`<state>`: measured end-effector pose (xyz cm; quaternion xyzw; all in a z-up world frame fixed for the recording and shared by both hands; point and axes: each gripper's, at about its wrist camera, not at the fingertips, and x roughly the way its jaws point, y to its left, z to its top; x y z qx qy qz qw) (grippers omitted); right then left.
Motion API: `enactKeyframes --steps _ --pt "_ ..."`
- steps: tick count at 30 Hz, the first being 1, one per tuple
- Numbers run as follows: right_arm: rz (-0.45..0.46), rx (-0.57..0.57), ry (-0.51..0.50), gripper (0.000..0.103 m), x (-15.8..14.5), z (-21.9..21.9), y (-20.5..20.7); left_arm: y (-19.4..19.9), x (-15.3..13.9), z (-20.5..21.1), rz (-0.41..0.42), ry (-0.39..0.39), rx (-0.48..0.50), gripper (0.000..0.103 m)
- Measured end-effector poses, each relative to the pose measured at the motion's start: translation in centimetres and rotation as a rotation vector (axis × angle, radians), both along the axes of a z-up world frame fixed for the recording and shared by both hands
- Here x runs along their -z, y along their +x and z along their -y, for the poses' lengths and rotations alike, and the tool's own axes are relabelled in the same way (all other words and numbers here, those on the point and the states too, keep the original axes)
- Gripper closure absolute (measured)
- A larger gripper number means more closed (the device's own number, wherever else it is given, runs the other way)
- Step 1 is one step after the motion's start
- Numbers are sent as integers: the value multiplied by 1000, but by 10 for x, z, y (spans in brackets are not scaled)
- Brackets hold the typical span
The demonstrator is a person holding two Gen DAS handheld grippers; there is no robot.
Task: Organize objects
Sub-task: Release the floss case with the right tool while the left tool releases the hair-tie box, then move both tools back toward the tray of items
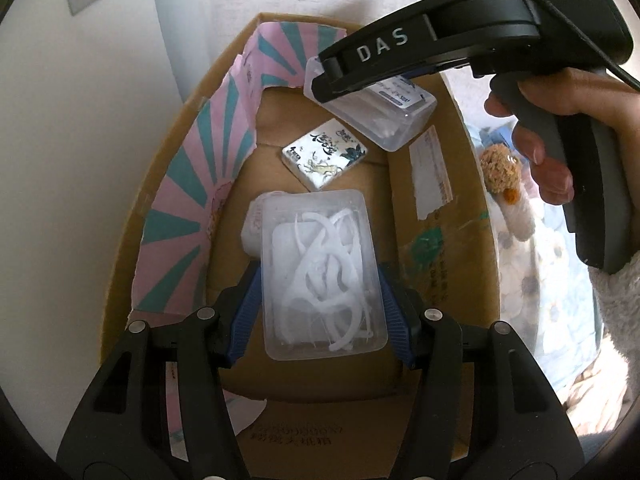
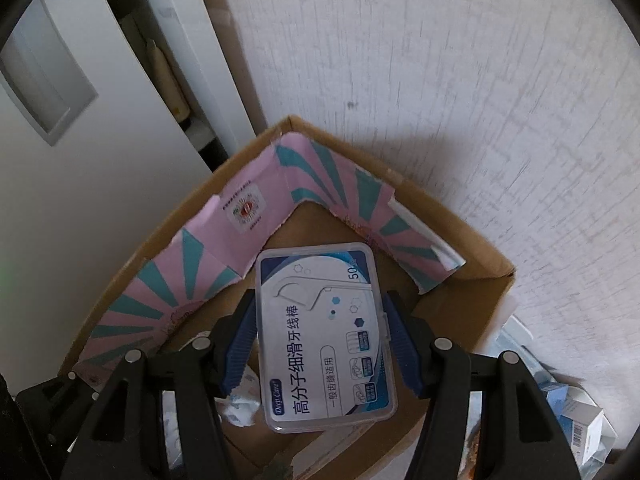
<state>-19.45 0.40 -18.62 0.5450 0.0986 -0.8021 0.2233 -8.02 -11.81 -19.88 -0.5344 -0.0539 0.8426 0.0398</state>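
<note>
My left gripper (image 1: 318,276) is shut on a clear plastic box of white floss picks (image 1: 322,276), held over the inside of a cardboard box (image 1: 432,272). My right gripper (image 2: 320,332) is shut on a clear floss pick box with a blue and white label (image 2: 326,336), held above the same cardboard box (image 2: 472,280). In the left wrist view the right gripper (image 1: 400,60) reaches in from the upper right with its labelled box (image 1: 384,116). A small white packet with printed drawings (image 1: 324,154) lies on the box floor.
Pink and teal paper (image 1: 196,184) lines the cardboard box's left wall. A textured white wall (image 2: 440,80) stands behind, a white cabinet door (image 2: 80,120) at the left. A plush toy (image 1: 500,168) and patterned fabric lie right of the box. Small boxes (image 2: 580,420) lie at lower right.
</note>
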Motion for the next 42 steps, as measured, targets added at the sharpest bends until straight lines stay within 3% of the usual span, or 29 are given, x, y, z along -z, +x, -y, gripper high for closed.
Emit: enactKeyframes --steps 5,6,7,8,9,11,13,15,21,29,42 --pt "7 -4 -10 45 -2 -2 2 0 -8 -1 -18 7 -14 49" --pt "10 -11 -10 45 -3 -1 3 0 -10 -1 -23 11 -10 44" --pt "19 -20 -6 45 -3 0 4 0 -12 -3 -17 7 -6 17" --pt "31 -23 -5 41 -2 1 5 -1 -12 -5 -5 -4 -4 0" --pt "40 -23 -7 35 -2 0 6 -2 -13 -6 -9 -3 -4 0" --pt "35 -19 -17 5 -3 -2 9 -2 -11 -9 -3 9 4 0" --pt "41 -16 -31 1 -4 2 12 -2 -8 -11 7 4 7 0" --pt "54 -13 -36 1 -5 23 4 -2 -5 -12 21 4 12 0" --pt "52 7 -58 1 -10 18 12 -1 -6 -10 49 -7 42 0" --pt "26 55 -70 1 -16 15 13 4 -23 -14 13 -72 92 0" --pt "-132 43 -32 1 -67 -5 50 12 -62 -8 -70 -46 -49 0"
